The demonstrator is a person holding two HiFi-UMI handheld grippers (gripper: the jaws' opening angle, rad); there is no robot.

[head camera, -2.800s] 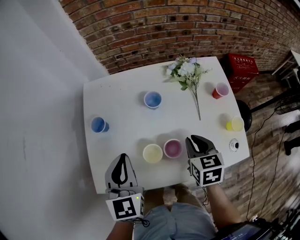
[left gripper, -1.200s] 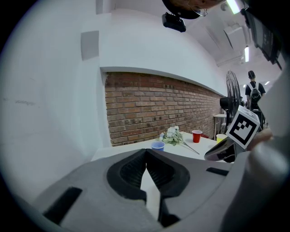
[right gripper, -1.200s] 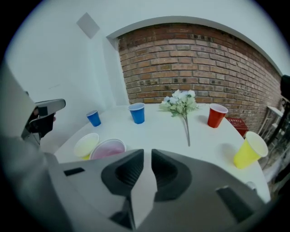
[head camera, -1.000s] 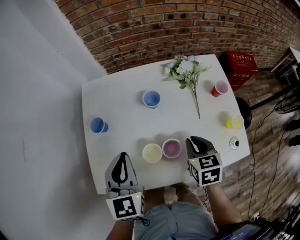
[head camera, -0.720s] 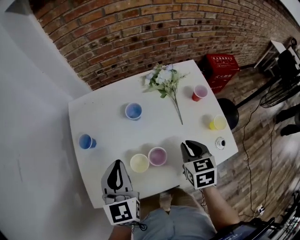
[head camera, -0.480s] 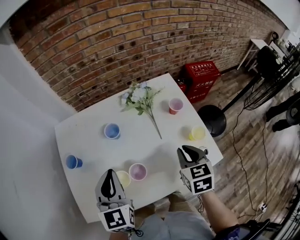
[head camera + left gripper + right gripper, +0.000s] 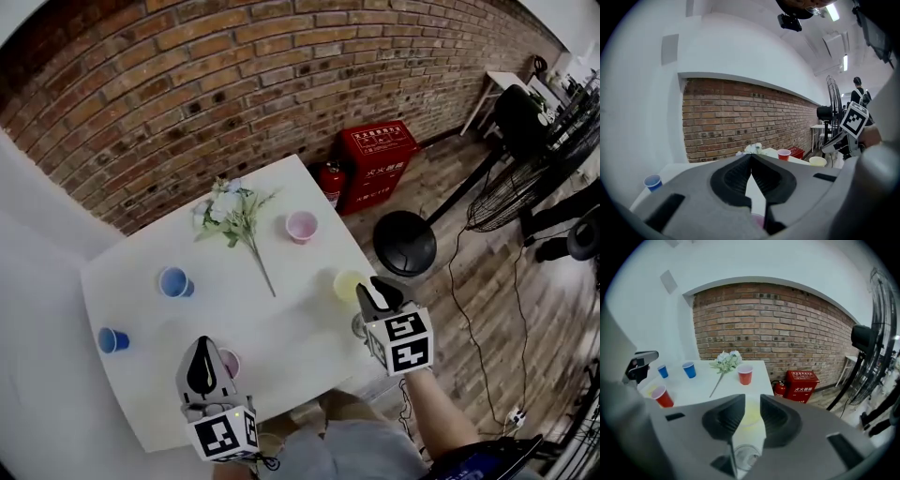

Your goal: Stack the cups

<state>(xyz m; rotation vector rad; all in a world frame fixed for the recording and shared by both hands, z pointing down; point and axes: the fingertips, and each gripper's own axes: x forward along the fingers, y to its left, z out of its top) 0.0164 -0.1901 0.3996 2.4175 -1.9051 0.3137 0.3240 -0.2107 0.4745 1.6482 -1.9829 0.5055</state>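
Several cups stand on the white table (image 7: 281, 328). A yellow cup (image 7: 349, 284) is near the right edge, and a red cup (image 7: 301, 226) stands farther back. Two blue cups (image 7: 173, 281) (image 7: 111, 339) are on the left. My right gripper (image 7: 372, 291) hovers just right of the yellow cup (image 7: 750, 416), which shows through the gap ahead of its jaws. Those jaws are opening, and nothing is between the pads. My left gripper (image 7: 200, 352) is shut and empty at the table's front, beside a pink-red cup (image 7: 229, 362).
A flower bunch (image 7: 234, 214) lies at the back of the table. A small round device (image 7: 356, 326) sits by the front right corner. On the floor to the right are a red crate (image 7: 380, 150), a fire extinguisher (image 7: 330, 180) and a fan base (image 7: 405, 242).
The head view has swung right. My right gripper went forward and right to the yellow cup at the table's right edge. The left gripper stayed near the pink-red cup.
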